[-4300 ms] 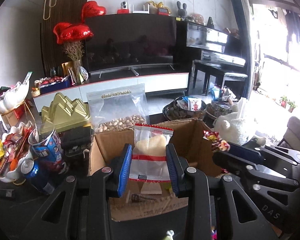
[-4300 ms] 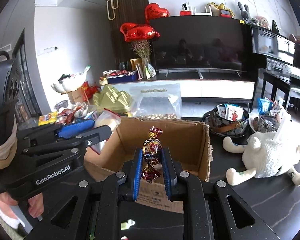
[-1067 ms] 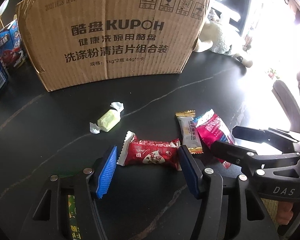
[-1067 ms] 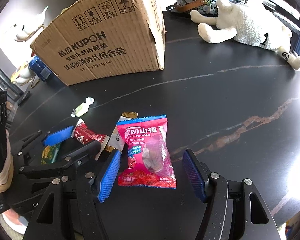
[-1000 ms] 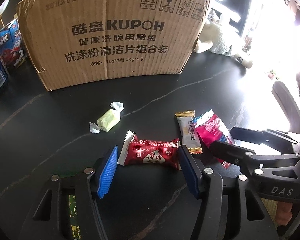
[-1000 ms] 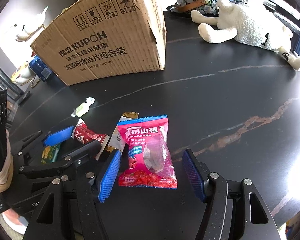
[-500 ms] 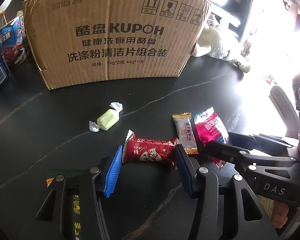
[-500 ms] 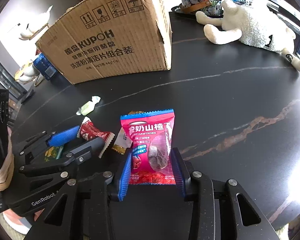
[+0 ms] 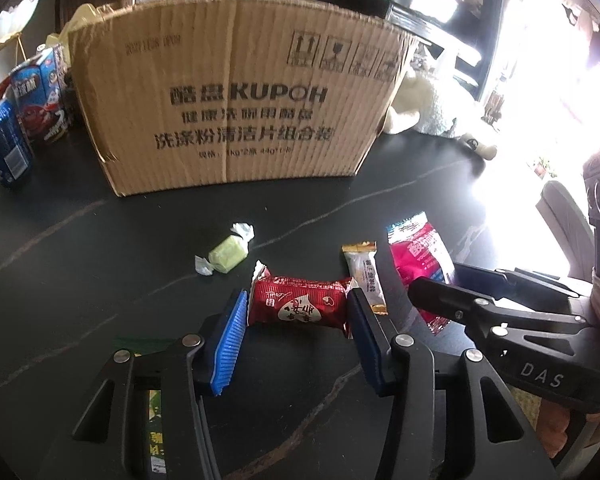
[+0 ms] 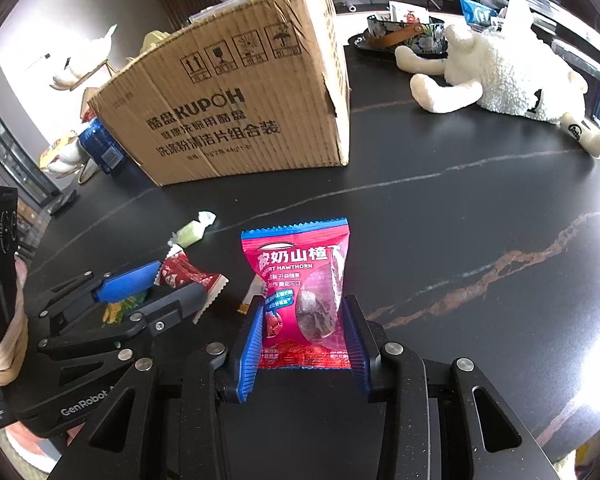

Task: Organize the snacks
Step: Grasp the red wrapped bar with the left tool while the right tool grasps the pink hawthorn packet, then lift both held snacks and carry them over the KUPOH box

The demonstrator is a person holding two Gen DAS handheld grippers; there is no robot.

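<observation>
My left gripper [image 9: 298, 312] is shut on a red snack packet [image 9: 298, 307], gripping it by its ends just above the black table. My right gripper [image 10: 302, 326] is shut on a pink hawthorn snack bag [image 10: 300, 280], which stands lifted at its far end. The pink bag also shows in the left wrist view [image 9: 420, 252]. A white-and-gold snack bar [image 9: 366, 272] lies between them. A pale green wrapped candy [image 9: 226, 254] lies loose on the table; it also shows in the right wrist view [image 10: 190, 232]. The open cardboard box [image 9: 236, 92] stands beyond.
A white plush sheep [image 10: 496, 68] lies at the right rear, with a dark bowl of items [image 10: 400, 36] behind it. Blue cans and cartons [image 9: 20, 116] stand left of the box. A green packet [image 9: 152, 432] lies under my left gripper.
Both grippers went from holding snacks above the box to the table in front of it. In the last second both closed from open onto the red packet and the pink bag.
</observation>
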